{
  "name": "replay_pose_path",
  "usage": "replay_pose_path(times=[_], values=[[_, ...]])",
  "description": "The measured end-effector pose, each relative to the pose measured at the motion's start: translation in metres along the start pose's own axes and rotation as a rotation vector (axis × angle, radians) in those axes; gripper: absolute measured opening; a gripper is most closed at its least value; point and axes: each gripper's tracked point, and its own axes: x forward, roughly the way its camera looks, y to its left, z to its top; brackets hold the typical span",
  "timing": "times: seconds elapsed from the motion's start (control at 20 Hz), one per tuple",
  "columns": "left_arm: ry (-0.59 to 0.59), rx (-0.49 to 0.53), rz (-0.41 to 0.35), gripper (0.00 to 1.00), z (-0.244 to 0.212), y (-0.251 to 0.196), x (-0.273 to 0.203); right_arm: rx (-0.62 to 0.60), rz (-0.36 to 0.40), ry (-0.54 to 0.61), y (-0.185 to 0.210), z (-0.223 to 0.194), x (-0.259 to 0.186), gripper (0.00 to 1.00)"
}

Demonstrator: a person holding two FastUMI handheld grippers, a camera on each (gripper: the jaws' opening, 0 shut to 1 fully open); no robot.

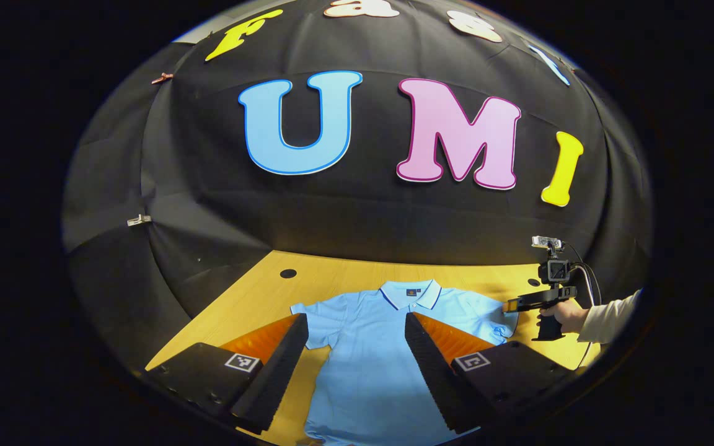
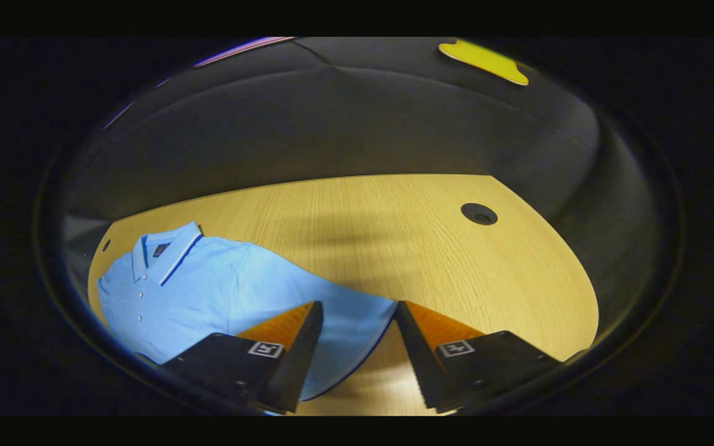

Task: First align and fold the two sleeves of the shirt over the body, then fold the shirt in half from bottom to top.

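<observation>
The light blue polo shirt point(image 1: 369, 353) lies flat on the table point(image 1: 332, 275), collar away from me, its small neck label too tiny to read. My left claw point(image 1: 355, 328) hangs open over its body; my right claw point(image 2: 355, 316) is open over one sleeve point(image 2: 344, 322), and the left gripper view shows my hand point(image 1: 560, 314) holding it.

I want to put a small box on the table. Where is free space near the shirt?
Bare table lies between the shirt's sleeve and the round hole, and behind the collar toward the wall. It is crowded where the right gripper hovers by the sleeve.
</observation>
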Motion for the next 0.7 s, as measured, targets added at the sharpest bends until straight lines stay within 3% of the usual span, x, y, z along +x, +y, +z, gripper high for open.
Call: replay_pose_path(times=[0.1,0.2,0.3,0.55,0.7], values=[[0.001,-0.005,0.0,0.98,-0.001,0.003,0.004,0.011,-0.004,-0.004,0.004,0.003,-0.003,0.37],[0.001,-0.003,0.005,0.98,-0.002,0.008,0.005,0.009,0.002,-0.009,0.012,0.004,-0.003,0.12],[0.008,-0.003,0.011,0.98,-0.006,0.014,0.003,-0.02,0.012,-0.021,0.014,0.004,-0.001,0.0],[0.03,-0.014,0.034,0.98,-0.018,0.033,-0.002,-0.064,0.02,-0.103,0.031,0.031,-0.021,0.01],[0.018,-0.03,0.033,0.98,-0.018,0.041,-0.002,-0.123,0.063,-0.141,0.063,0.052,-0.043,0.0]])
